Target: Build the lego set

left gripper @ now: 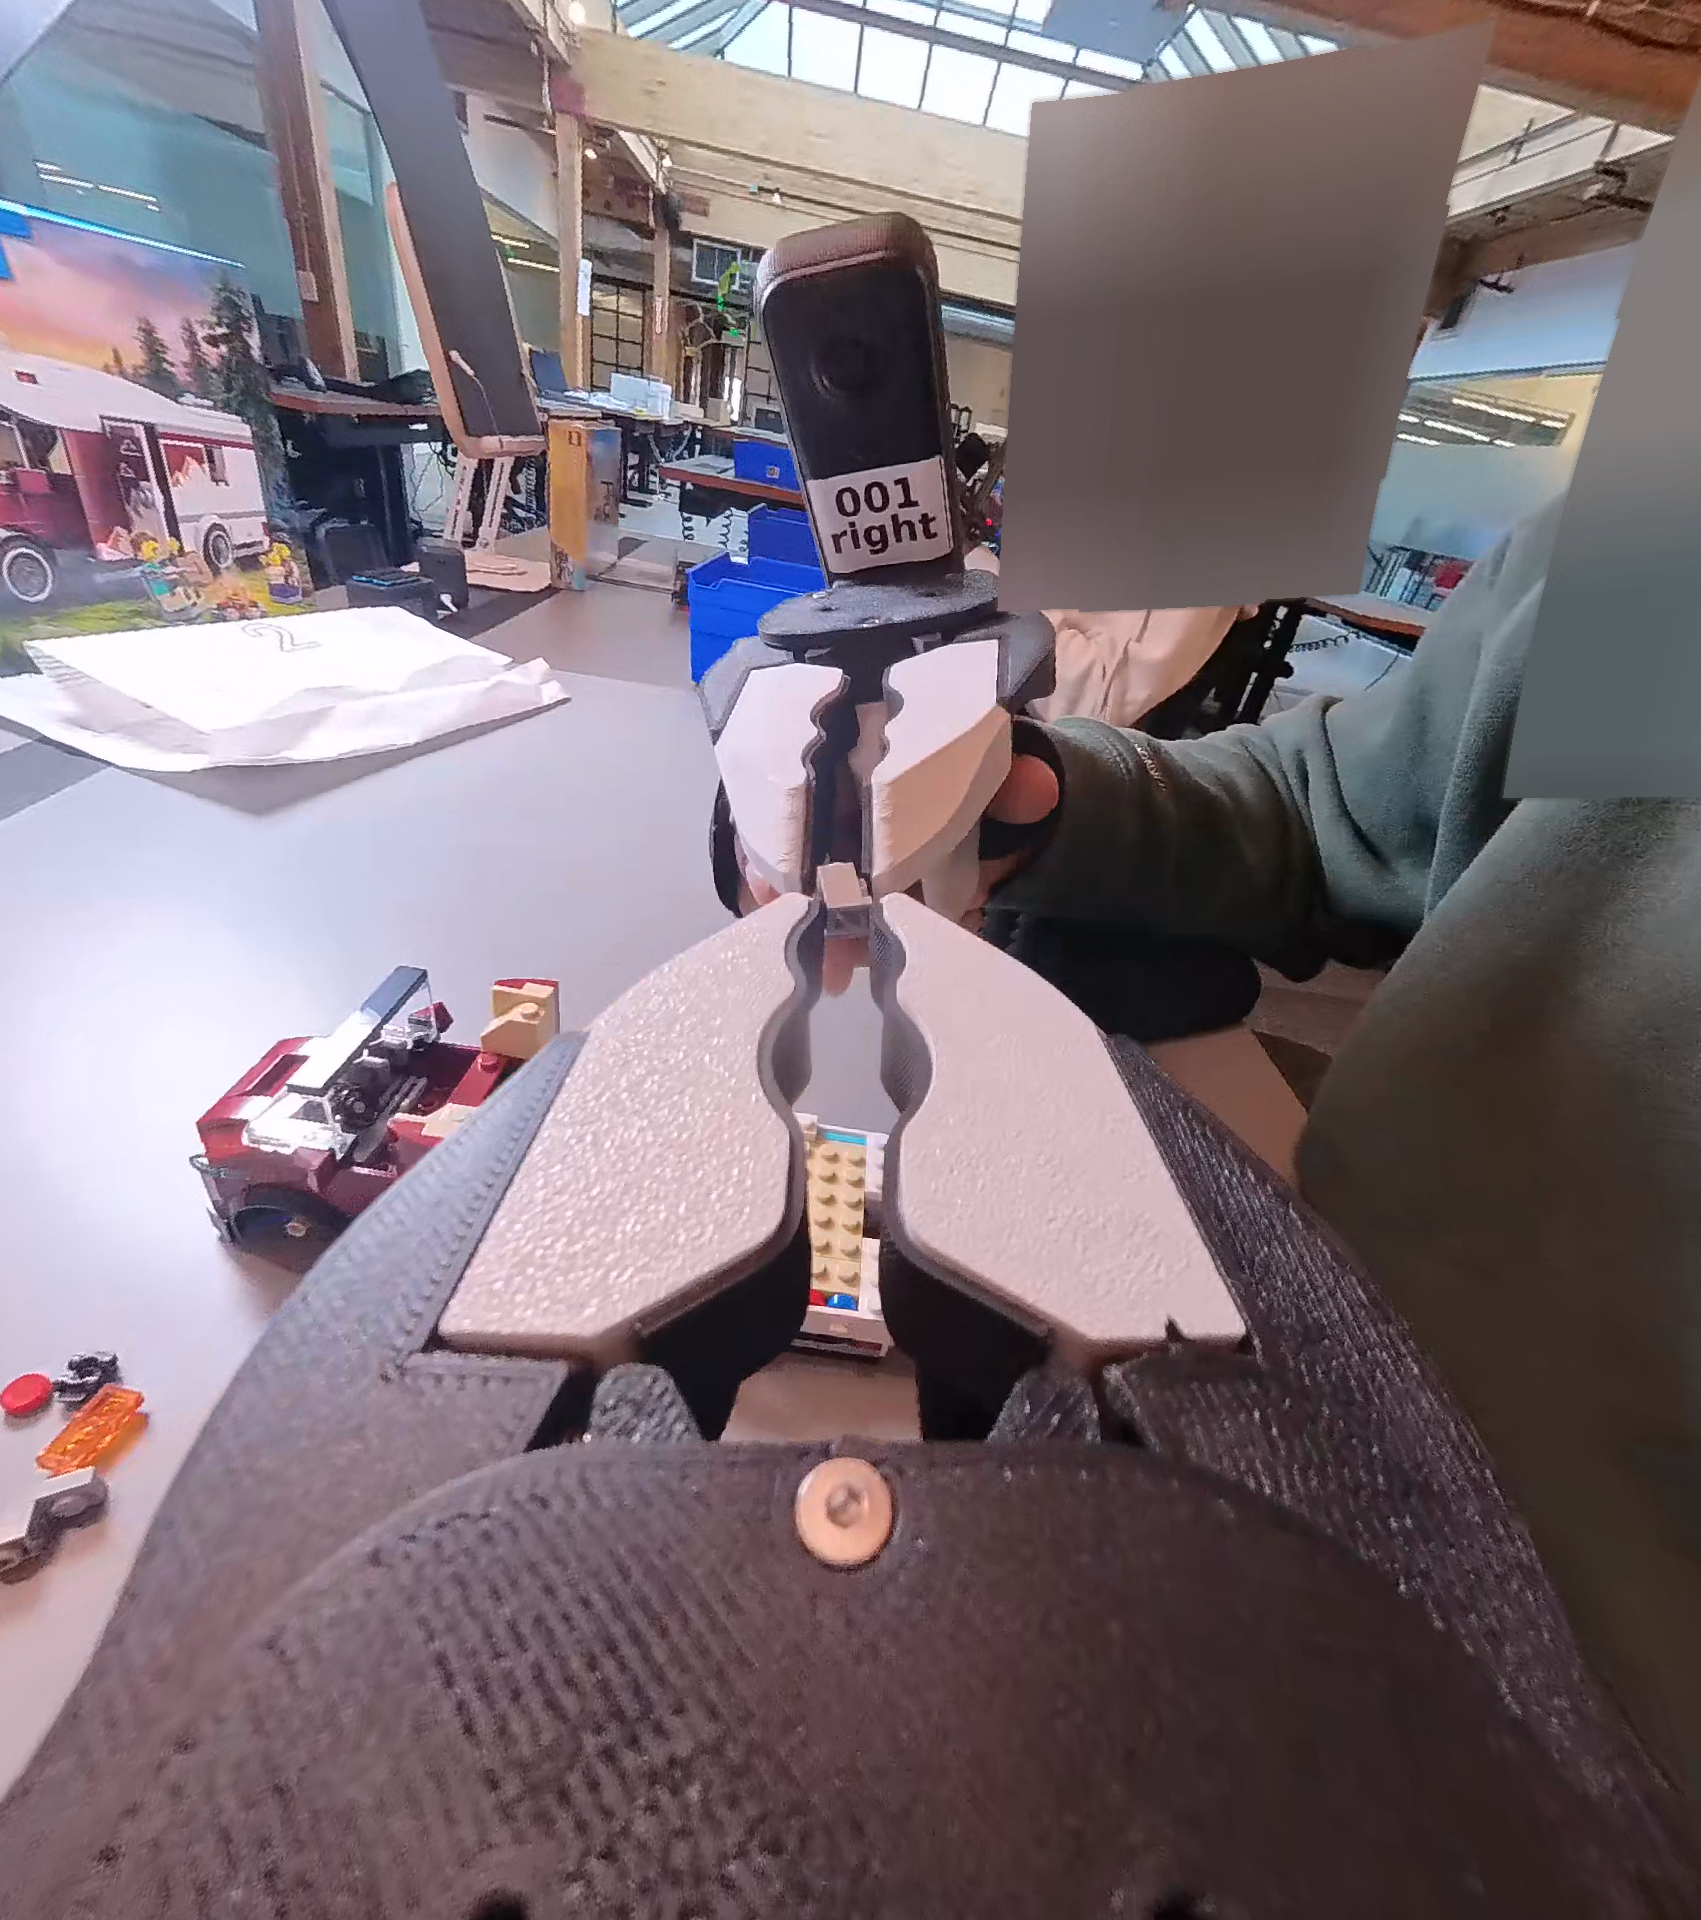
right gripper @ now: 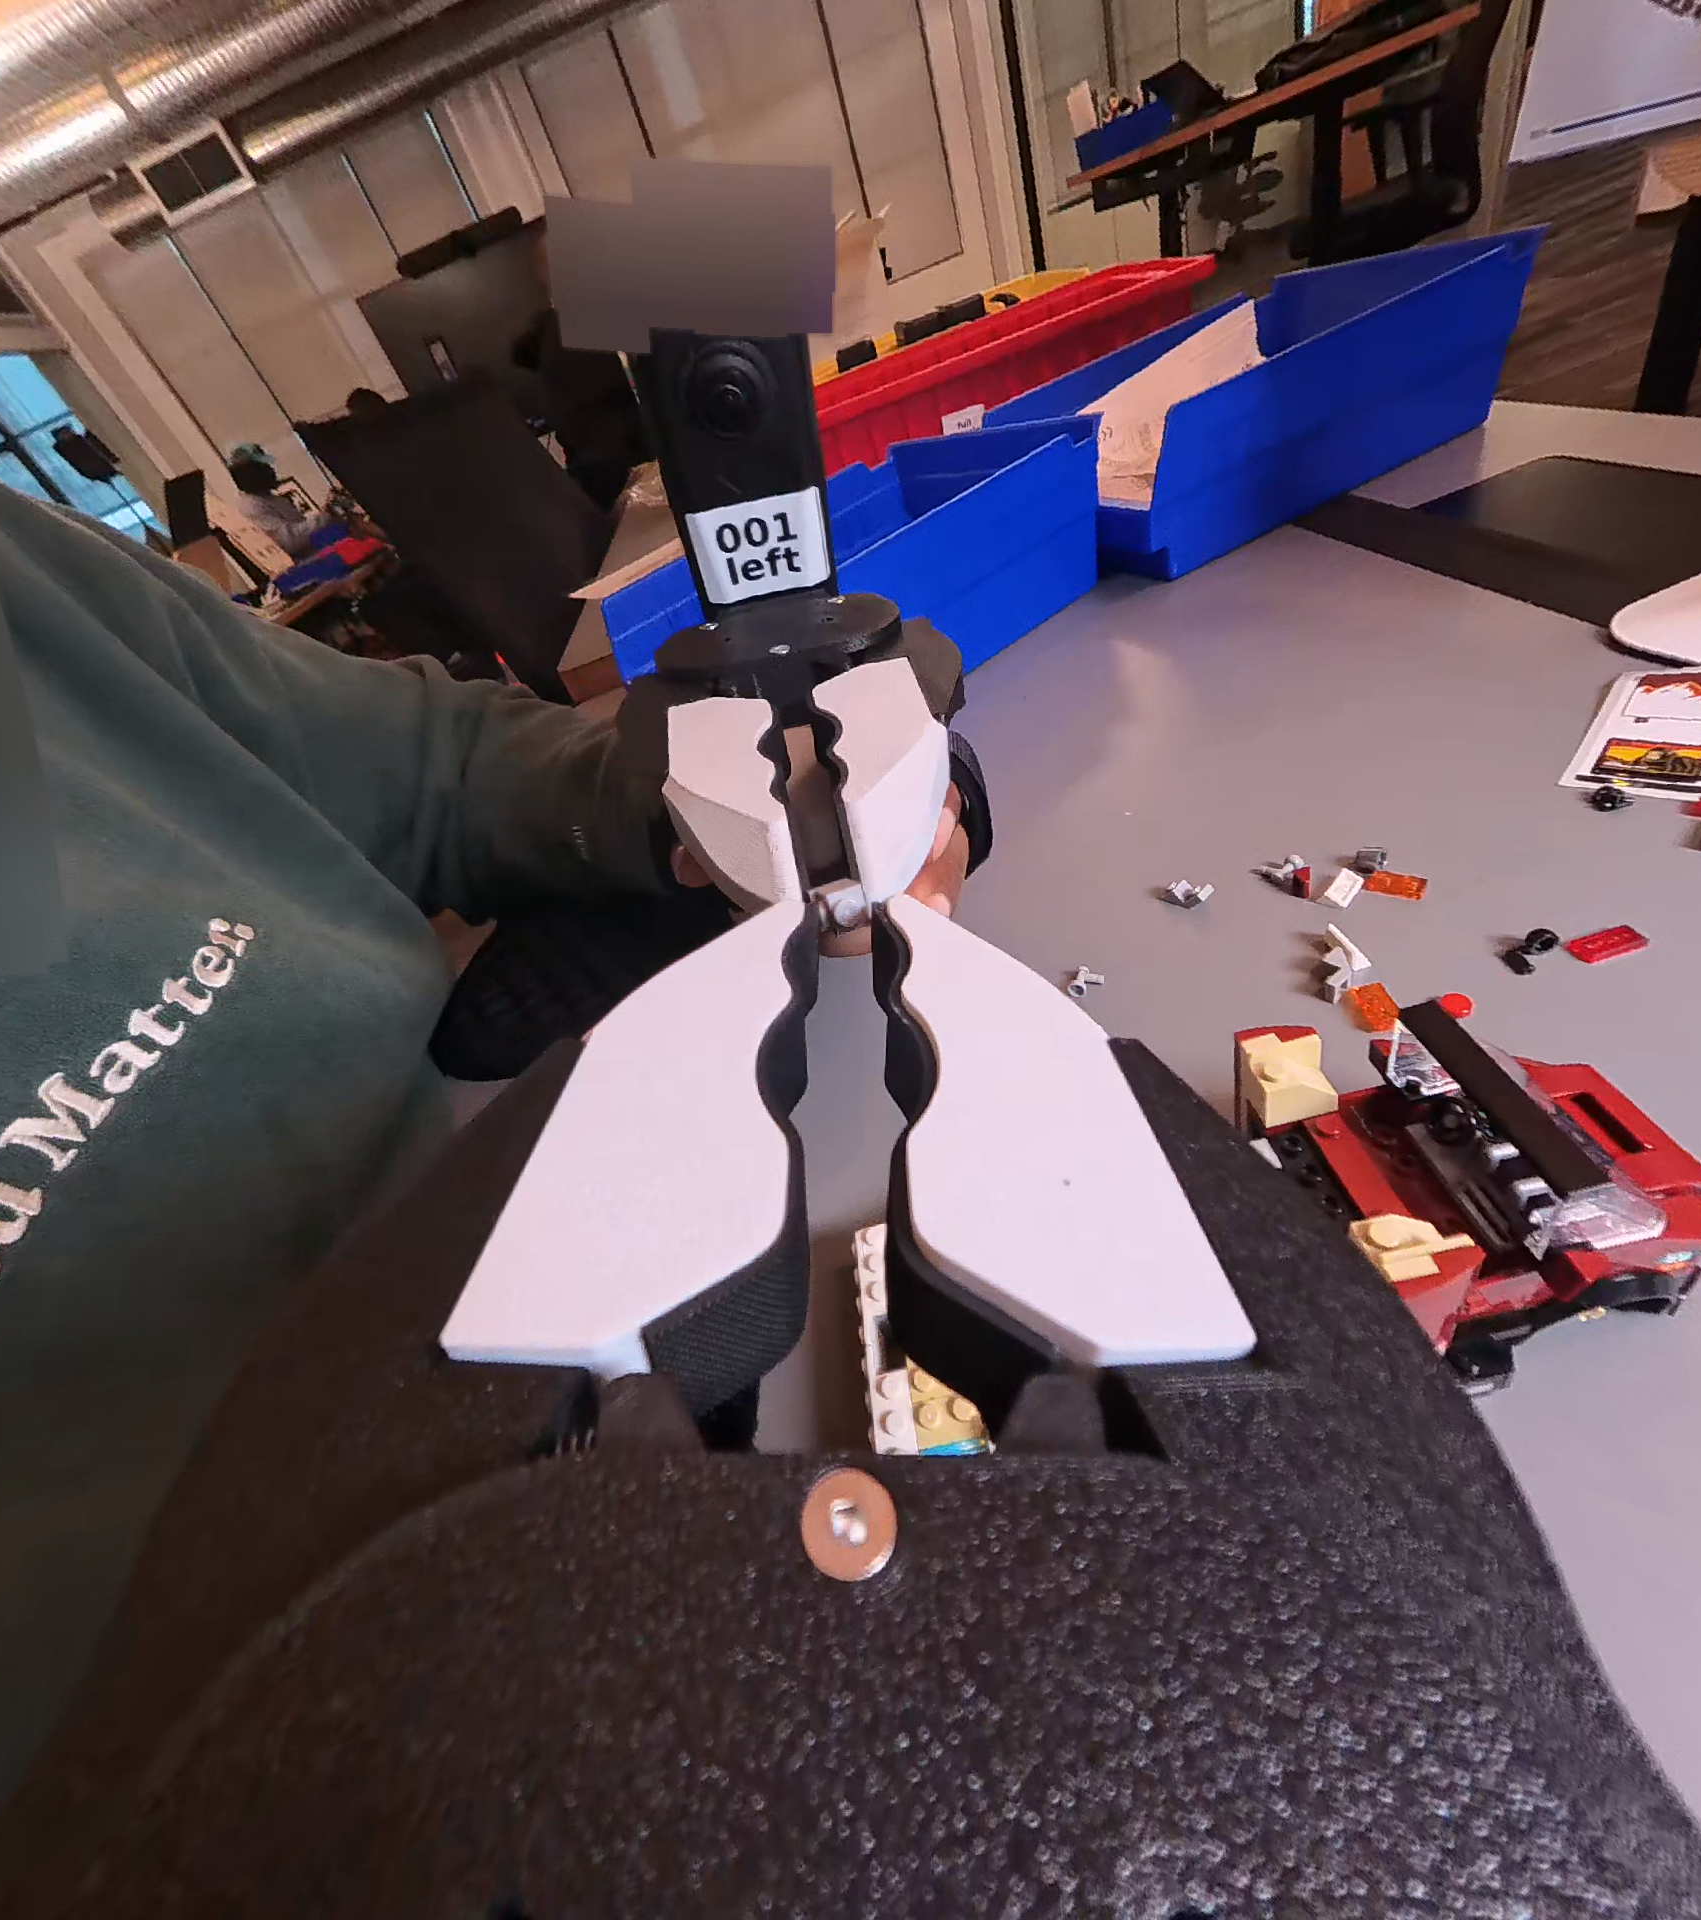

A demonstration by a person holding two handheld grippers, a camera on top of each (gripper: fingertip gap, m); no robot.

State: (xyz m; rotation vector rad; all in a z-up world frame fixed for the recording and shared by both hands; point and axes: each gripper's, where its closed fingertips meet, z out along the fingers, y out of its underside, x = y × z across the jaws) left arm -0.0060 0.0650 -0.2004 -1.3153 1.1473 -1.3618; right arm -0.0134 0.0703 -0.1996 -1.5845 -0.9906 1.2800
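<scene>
Lego work at this moment is held in mid-air above the desk (right gripper: 1189,727), not on it: a small grey piece (left gripper: 844,902) sits pinched at the meeting point of both sets of tongs. Nearest in each wrist view, under the tongs' own body, a tan-and-white studded plate assembly (left gripper: 838,1216) lies on the desk close to the edge by the person, its long axis running along the line of the fingers. Above it, the left gripper (left gripper: 841,920) is closed on the grey piece from one side, and the right gripper (right gripper: 846,916) is closed on it, or on a second bit mated to it, from the opposite side; I cannot tell whether there are one or two parts. The two tongs point tip to tip, so any pressing or pulling would, in my judgement, run straight along their shared axis, both hands equally near. Farther out toward the desk's middle stands the dark red truck (right gripper: 1480,1184), beyond it loose small pieces (right gripper: 1345,883), then blue bins (right gripper: 1293,436) at the far edge.
</scene>
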